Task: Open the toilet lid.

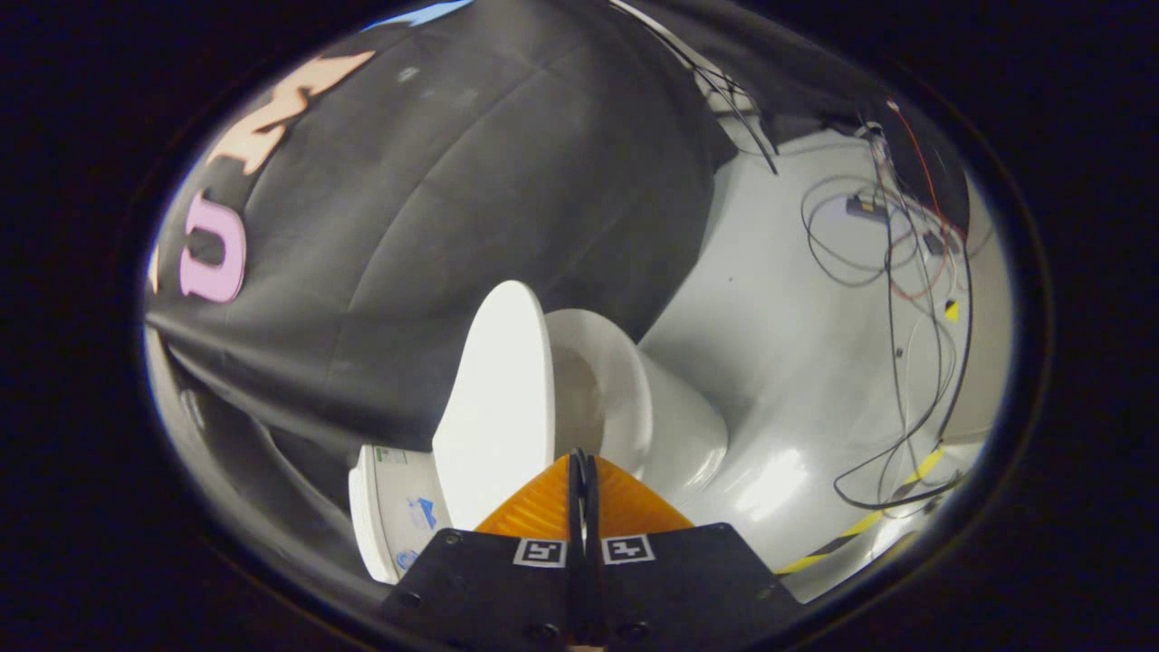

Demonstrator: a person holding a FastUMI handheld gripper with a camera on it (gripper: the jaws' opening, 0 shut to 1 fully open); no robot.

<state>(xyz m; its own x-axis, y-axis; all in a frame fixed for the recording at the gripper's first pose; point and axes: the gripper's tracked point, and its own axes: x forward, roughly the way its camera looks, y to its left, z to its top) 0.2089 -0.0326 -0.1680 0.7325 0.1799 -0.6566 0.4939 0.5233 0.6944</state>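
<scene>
One step, apparently done: toilet lid [498, 398] stands raised.
Lid upright beside the open bowl [602, 389], leaning toward the tank [385, 516], just ahead of the hand-held gripper [582, 466]. Gripper's orange fingers [543, 512] are pressed together, nothing between them, apparently clear of the lid. Judged complete; only withdrawal left. Loose cables [905, 299] lie on the floor [770, 299], well apart.

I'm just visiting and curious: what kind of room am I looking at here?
Probably a mock bathroom in a test booth: a white toilet with its lid raised, black cloth wall behind, loose cables on the grey floor. The hand-held gripper is shut, empty.
</scene>
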